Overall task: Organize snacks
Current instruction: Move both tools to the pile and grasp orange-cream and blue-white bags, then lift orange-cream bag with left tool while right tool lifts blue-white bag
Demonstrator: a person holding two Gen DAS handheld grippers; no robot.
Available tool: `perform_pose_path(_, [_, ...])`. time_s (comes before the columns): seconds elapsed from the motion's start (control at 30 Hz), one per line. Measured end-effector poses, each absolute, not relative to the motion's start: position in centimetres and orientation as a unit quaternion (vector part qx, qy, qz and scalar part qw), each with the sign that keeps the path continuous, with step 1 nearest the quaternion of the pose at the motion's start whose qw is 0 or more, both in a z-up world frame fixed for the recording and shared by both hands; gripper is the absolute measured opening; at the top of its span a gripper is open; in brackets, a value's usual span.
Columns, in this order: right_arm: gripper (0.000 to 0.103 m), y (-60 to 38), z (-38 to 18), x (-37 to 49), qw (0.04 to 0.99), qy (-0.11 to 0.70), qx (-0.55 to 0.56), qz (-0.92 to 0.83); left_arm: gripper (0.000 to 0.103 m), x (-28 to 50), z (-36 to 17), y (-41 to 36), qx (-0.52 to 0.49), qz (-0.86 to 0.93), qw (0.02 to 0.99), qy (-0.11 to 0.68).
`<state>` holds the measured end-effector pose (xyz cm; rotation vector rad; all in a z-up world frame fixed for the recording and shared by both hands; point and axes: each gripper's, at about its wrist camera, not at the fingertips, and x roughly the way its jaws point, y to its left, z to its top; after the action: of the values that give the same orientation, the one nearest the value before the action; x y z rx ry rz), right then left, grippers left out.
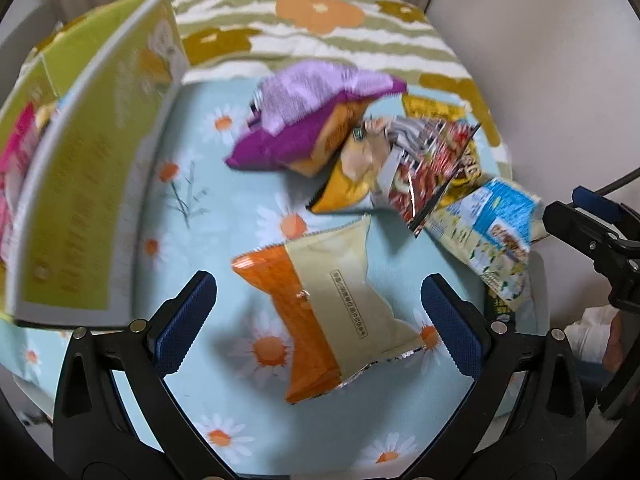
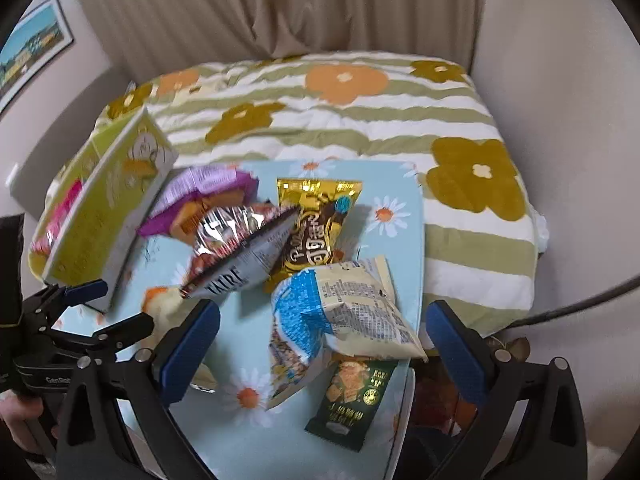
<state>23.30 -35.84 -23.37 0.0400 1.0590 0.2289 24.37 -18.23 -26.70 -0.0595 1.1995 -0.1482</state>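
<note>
Several snack bags lie on a light-blue daisy tablecloth point(image 1: 224, 224). In the left wrist view my left gripper point(image 1: 318, 320) is open, its jaws on either side of an orange and cream bag point(image 1: 332, 312). Beyond lie a purple bag point(image 1: 304, 120), a silver-red bag point(image 1: 424, 160) and a blue-white bag point(image 1: 492, 232). In the right wrist view my right gripper point(image 2: 322, 344) is open over the blue-white bag point(image 2: 336, 320). A gold bag point(image 2: 316, 224), the silver-red bag point(image 2: 240, 244), the purple bag point(image 2: 200, 192) and a dark green packet point(image 2: 352, 404) lie around it.
An open green cardboard box point(image 1: 88, 184) stands at the left with pink packets point(image 1: 16, 168) inside; it also shows in the right wrist view point(image 2: 104, 212). A striped flowered quilt point(image 2: 360, 120) lies behind the table. Curtain and walls lie beyond.
</note>
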Motion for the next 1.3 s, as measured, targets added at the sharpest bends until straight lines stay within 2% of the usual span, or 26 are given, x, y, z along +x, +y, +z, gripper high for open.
perform_pose_path(0.57, [0.102, -36.3, -28.2, 25.5, 0.836, 0.533, 0.008, 0.129, 0.101, 24.5, -33.0, -20.9, -0.008, -0.029, 0.793, 0.608])
perform_pose_path(0.63, [0.102, -36.5, -28.7, 25.8, 0.833, 0.538, 0.007, 0.130, 0.098, 24.4, -33.4, -21.1, -0.010, -0.030, 0.792, 0.610])
perform_pose_path(0.67, [0.102, -36.6, -28.9, 25.8, 0.832, 0.539, 0.010, 0.130, 0.090, 24.4, -33.7, -21.3, -0.012, -0.031, 0.789, 0.613])
perform_pose_path(0.77, [0.102, -36.8, -29.4, 25.9, 0.828, 0.544, 0.023, 0.134, 0.076, 24.1, -33.8, -21.9, 0.008, -0.025, 0.793, 0.609])
perform_pose_path(0.9, [0.102, -36.7, -30.0, 26.2, 0.823, 0.550, 0.030, 0.143, 0.064, 23.7, -33.5, -21.7, 0.012, -0.027, 0.797, 0.604])
perform_pose_path(1.3, [0.102, -35.9, -30.8, 27.1, 0.814, 0.556, 0.038, 0.163, 0.061, 22.4, -33.2, -17.9, -0.010, -0.028, 0.792, 0.610])
